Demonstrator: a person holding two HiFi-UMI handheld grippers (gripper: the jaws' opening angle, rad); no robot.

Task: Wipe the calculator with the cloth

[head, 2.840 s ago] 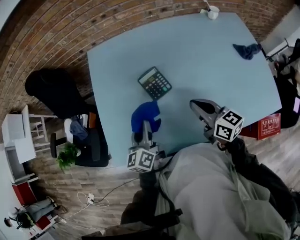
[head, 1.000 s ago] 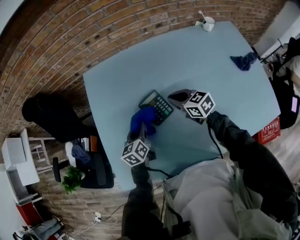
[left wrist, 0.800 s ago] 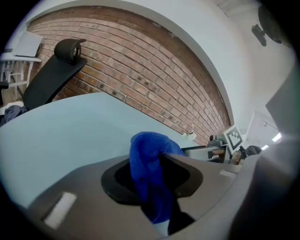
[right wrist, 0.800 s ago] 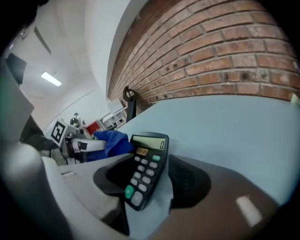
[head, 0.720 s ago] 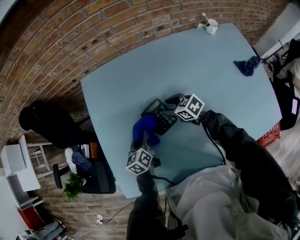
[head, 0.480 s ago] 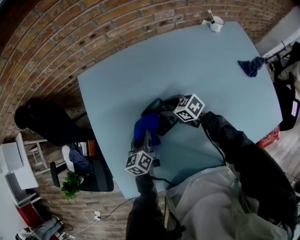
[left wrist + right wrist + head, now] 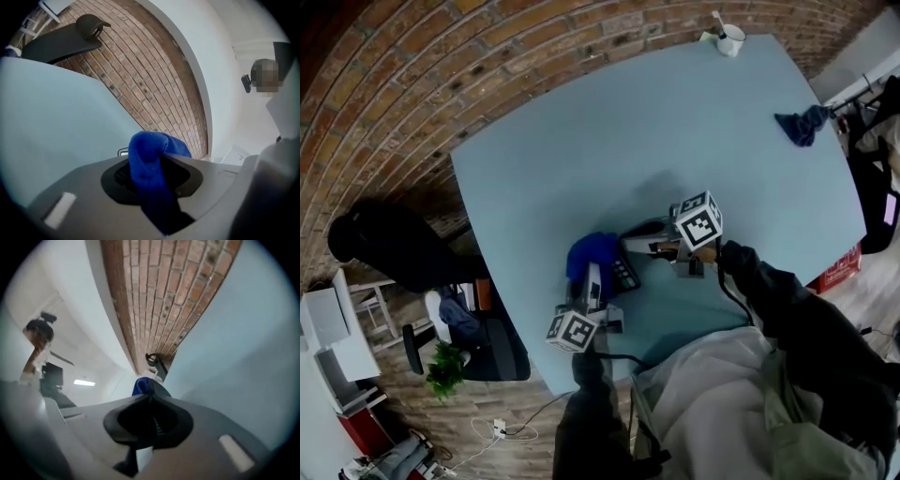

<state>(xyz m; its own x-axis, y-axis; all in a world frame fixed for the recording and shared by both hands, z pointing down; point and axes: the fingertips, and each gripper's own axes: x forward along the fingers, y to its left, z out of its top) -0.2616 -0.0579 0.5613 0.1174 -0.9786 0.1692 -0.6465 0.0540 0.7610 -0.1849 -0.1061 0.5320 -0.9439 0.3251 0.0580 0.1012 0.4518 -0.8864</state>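
My left hand-held gripper (image 7: 152,177) is clamped on the blue cloth (image 7: 147,151), which bunches up out of the jaws. In the head view the cloth lies right against the near-left end of the calculator (image 7: 624,273), at the near middle of the surface (image 7: 675,122). My right hand-held gripper (image 7: 150,401) has just been closing, and its jaws now stand nearly together. I believe they pinch the calculator's far edge to steady it, though its own view shows only a thin dark sliver between the pads, so I am not certain.

As I judge it, the setting-up is done: cloth in hand, calculator braced, the two touching. The wiping itself looks barely begun. Most of the keys I can see are uncovered, so the strokes across the face are yet to do.
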